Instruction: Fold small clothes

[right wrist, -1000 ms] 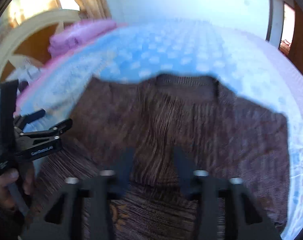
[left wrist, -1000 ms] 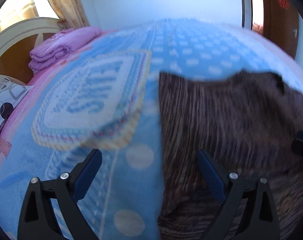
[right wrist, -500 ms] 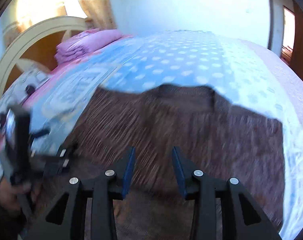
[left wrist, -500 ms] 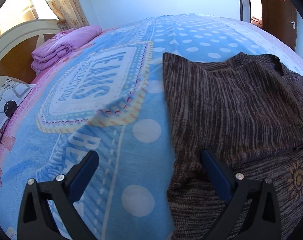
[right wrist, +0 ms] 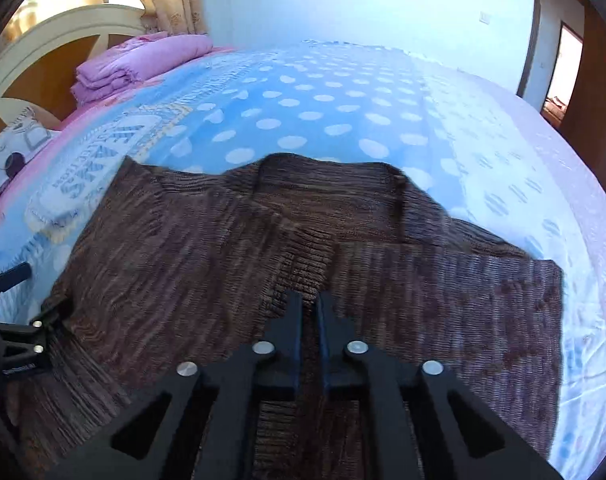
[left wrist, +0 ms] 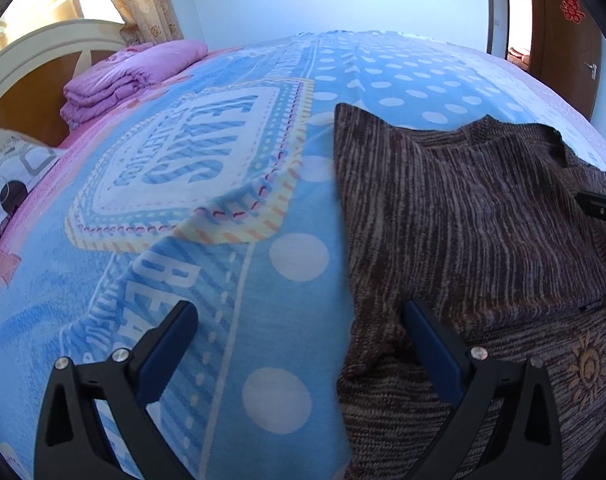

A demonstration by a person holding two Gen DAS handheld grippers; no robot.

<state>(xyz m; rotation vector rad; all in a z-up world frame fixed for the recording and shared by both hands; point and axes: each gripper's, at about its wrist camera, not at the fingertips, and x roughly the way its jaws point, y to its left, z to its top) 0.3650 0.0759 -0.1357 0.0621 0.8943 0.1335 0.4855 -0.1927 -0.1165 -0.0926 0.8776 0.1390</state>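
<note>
A brown striped knit sweater (left wrist: 463, 208) lies flat on the blue dotted bedspread (left wrist: 231, 280); it also shows in the right wrist view (right wrist: 231, 256). Its left part is folded in over the body, and a sun motif (left wrist: 587, 368) shows near the hem. My left gripper (left wrist: 299, 320) is open and empty, hovering over the sweater's left edge. My right gripper (right wrist: 310, 300) has its fingers closed together low over the sweater's middle fold; I cannot tell if cloth is pinched. The left gripper shows at the left edge of the right wrist view (right wrist: 19, 344).
A folded purple quilt (left wrist: 127, 76) lies by the curved headboard (left wrist: 31, 64) at the far left. A patterned pillow (left wrist: 11, 172) is at the left edge. A wooden door (left wrist: 563, 32) stands at the far right. Bedspread extends beyond the sweater.
My right gripper's fingers have closed from a narrow gap to together, and it has moved over the sweater's middle. The left gripper stayed open and steadied over the left edge.
</note>
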